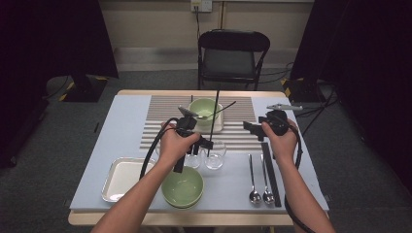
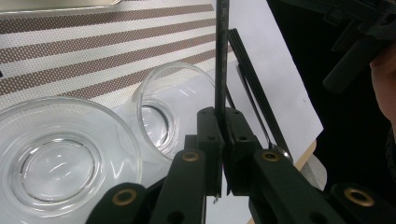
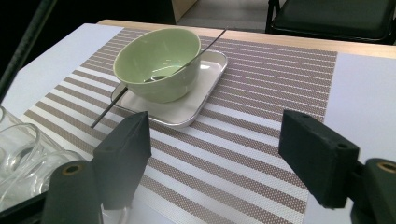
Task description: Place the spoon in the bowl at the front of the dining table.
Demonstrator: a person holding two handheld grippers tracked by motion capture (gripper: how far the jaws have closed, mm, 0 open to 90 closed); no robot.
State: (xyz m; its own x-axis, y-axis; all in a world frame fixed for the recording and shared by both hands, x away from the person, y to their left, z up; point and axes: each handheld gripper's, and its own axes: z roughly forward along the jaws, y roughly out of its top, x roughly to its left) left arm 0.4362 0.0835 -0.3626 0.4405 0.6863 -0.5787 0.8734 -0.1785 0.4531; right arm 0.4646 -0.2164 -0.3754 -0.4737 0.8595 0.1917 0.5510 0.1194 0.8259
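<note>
Gripping a thin black chopstick (image 2: 221, 56) between its closed pads, the left gripper (image 2: 223, 154) holds the stick upright, its length rising past the jaws toward the striped placemat (image 2: 70, 42); in the high view the same chopstick (image 1: 214, 121) stands nearly vertical above the left gripper (image 1: 203, 143). Just beside and below those jaws sit two clear glasses (image 2: 60, 158), one close to the camera and the other (image 2: 168, 109) a little farther off, touching or nearly touching it. Spread wide with nothing between them, the jaws of the right gripper (image 3: 215, 154) hover over the placemat (image 3: 261, 88), well apart from the left one. Ahead of them a green bowl (image 3: 159, 60) rests on a small white tray (image 3: 205, 88), with another chopstick (image 3: 112, 105) leaning across the bowl. Nearer the person on the table (image 1: 126, 121) lie a second green bowl (image 1: 182, 187), a white tray (image 1: 121, 177), two spoons (image 1: 260, 179) and a dark strip, seemingly more chopsticks (image 1: 271, 172).
</note>
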